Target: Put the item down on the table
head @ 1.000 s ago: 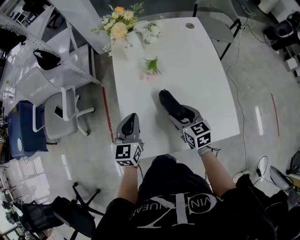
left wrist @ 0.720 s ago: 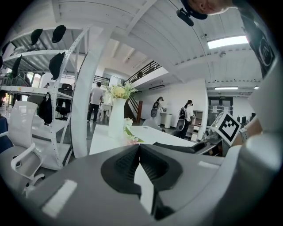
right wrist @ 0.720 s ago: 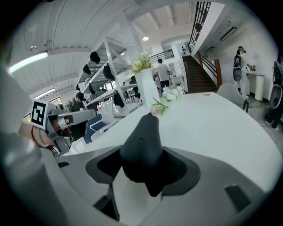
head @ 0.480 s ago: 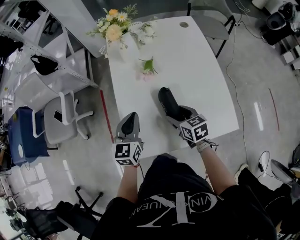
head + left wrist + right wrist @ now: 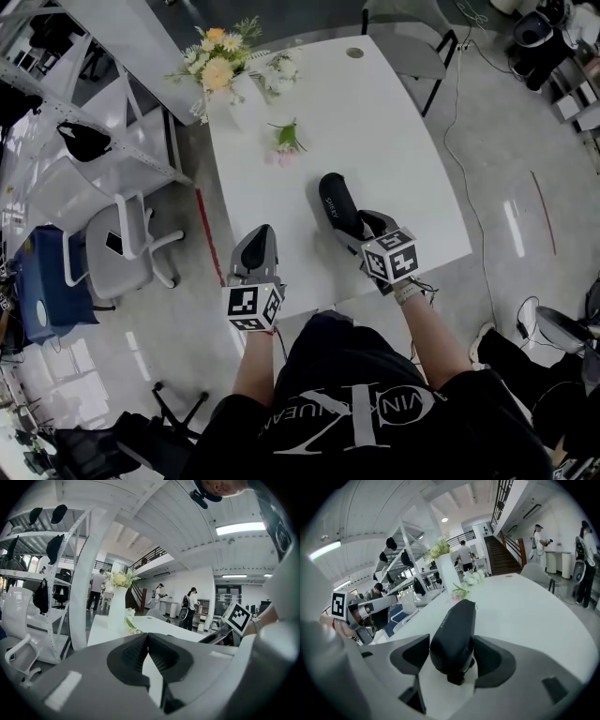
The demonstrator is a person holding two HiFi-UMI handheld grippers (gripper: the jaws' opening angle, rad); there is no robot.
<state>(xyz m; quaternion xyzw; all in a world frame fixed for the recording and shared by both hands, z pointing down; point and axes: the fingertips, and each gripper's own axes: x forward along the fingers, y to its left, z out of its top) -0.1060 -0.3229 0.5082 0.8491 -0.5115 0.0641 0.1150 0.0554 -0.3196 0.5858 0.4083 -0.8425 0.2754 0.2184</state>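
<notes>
A black elongated pouch point(image 5: 336, 200) sticks out forward from my right gripper point(image 5: 351, 225), over the near part of the white table point(image 5: 403, 141). In the right gripper view the pouch point(image 5: 454, 630) sits between the two jaws of the right gripper point(image 5: 452, 657), which are shut on its near end. I cannot tell whether the pouch's underside touches the tabletop. My left gripper point(image 5: 261, 242) hovers at the table's near left corner with its jaws shut on nothing; in its own view the left gripper point(image 5: 146, 641) has both tips meeting.
A vase of yellow and white flowers point(image 5: 220, 70) stands at the far left of the table. A loose pink flower point(image 5: 284, 142) lies ahead of the pouch. A white chair point(image 5: 122, 248) and a shelf rack point(image 5: 84, 141) are on the left.
The head camera has shifted a little. The right gripper with the pouch has edged slightly forward over the table. The left gripper has stayed put.
</notes>
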